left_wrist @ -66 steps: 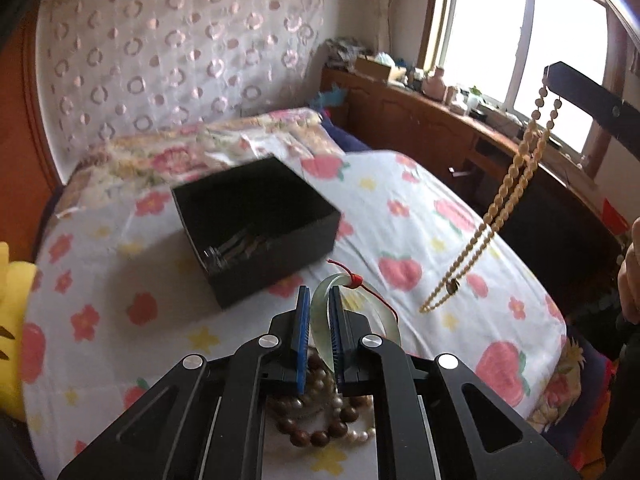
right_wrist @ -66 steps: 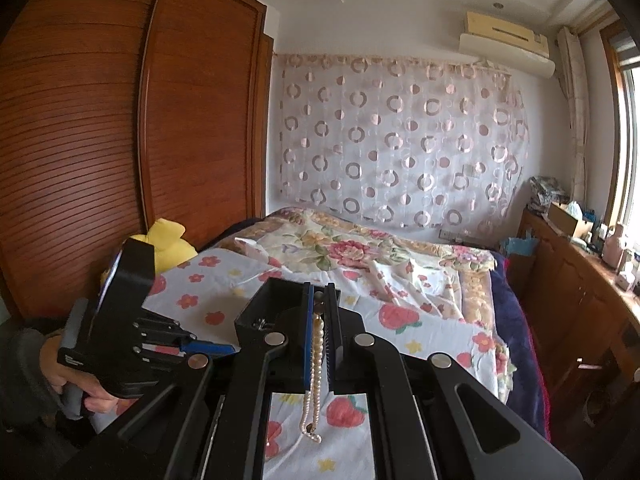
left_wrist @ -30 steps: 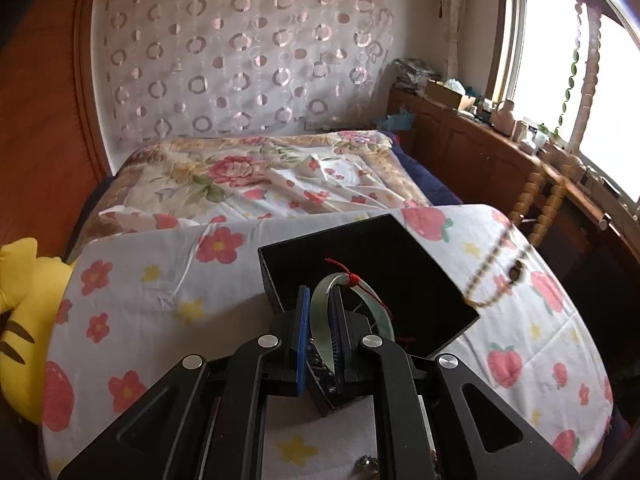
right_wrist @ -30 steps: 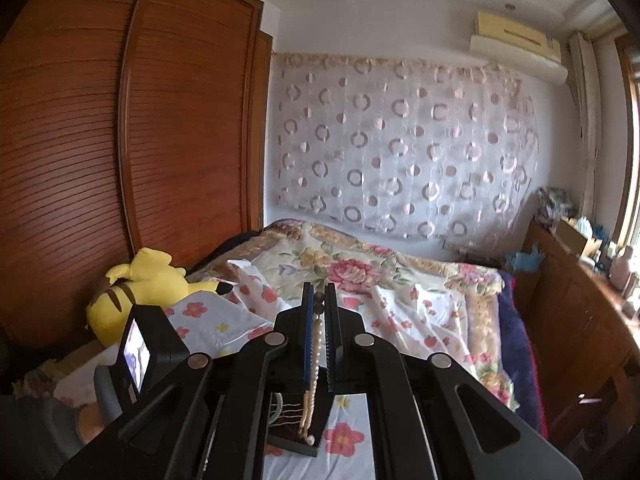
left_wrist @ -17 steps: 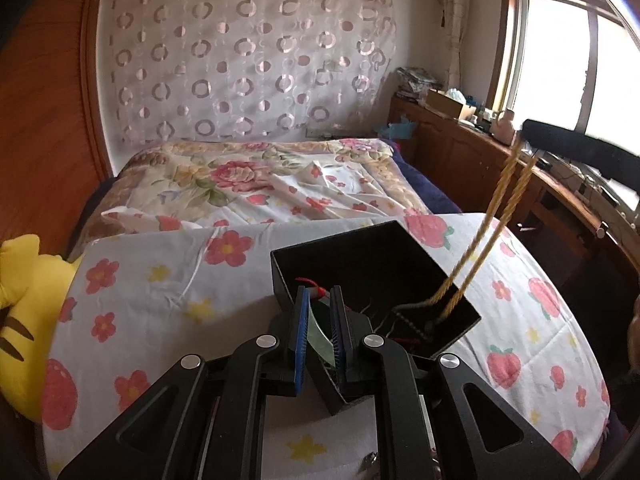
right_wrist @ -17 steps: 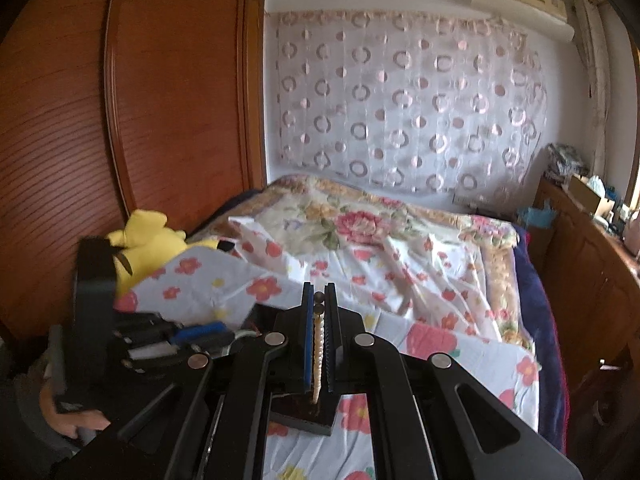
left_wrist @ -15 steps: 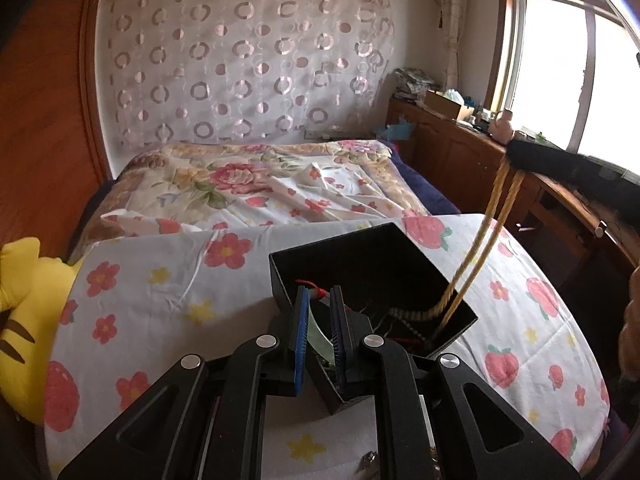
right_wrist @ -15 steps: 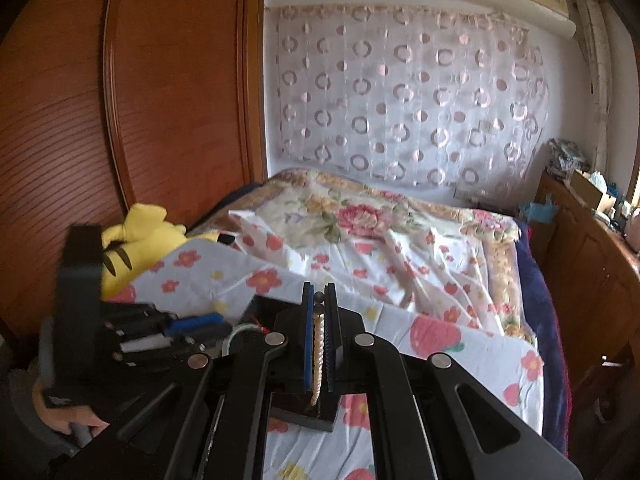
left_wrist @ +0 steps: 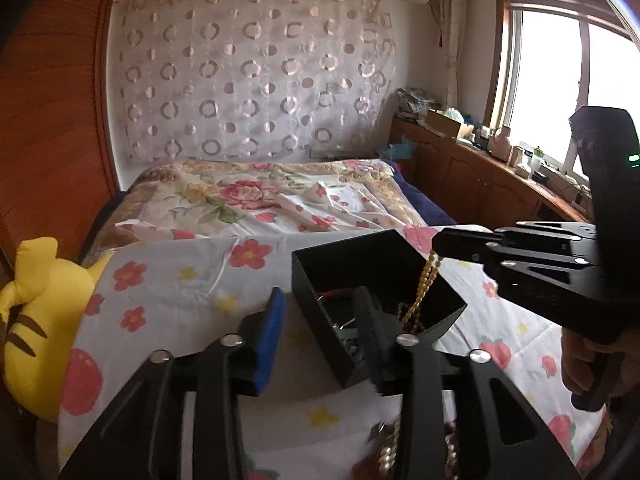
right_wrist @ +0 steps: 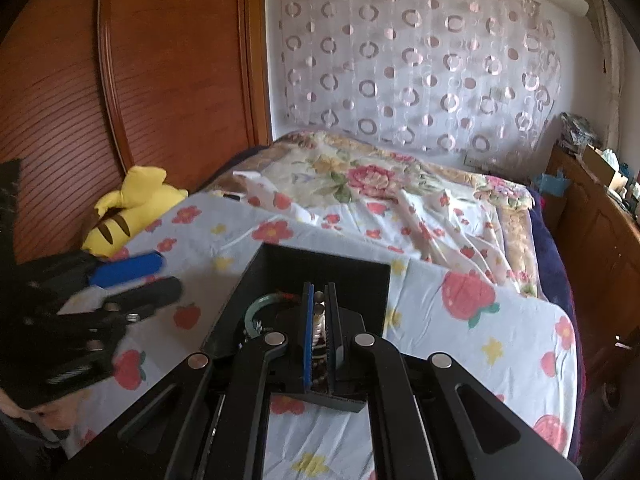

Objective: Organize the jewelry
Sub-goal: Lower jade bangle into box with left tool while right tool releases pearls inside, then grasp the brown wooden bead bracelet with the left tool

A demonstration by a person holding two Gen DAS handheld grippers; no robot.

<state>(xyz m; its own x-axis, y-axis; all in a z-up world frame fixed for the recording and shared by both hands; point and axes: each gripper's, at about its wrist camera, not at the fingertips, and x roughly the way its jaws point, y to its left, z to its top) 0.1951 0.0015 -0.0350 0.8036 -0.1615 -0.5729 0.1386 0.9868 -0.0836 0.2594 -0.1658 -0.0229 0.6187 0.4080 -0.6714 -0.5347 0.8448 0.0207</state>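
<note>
A black open box (left_wrist: 376, 256) sits on the flowered sheet; in the right wrist view the box (right_wrist: 320, 268) lies just ahead. My left gripper (left_wrist: 320, 304) is open and empty, its jaws astride the box's near left corner. The green jade bangle (right_wrist: 260, 308) with a red cord lies inside the box. My right gripper (right_wrist: 319, 296) is shut on a tan bead necklace (left_wrist: 424, 288) that hangs down into the box. The right gripper (left_wrist: 440, 246) shows over the box in the left wrist view.
More bead bracelets (left_wrist: 392, 444) lie on the sheet under my left gripper. A yellow plush toy (left_wrist: 36, 312) sits at the left edge of the bed. A wooden wardrobe (right_wrist: 140, 80) stands to the left, and a wooden sideboard (left_wrist: 480, 176) runs under the window.
My left gripper opened and let the jade bangle drop into the box. My right gripper came lower over the box, with the necklace's end now inside.
</note>
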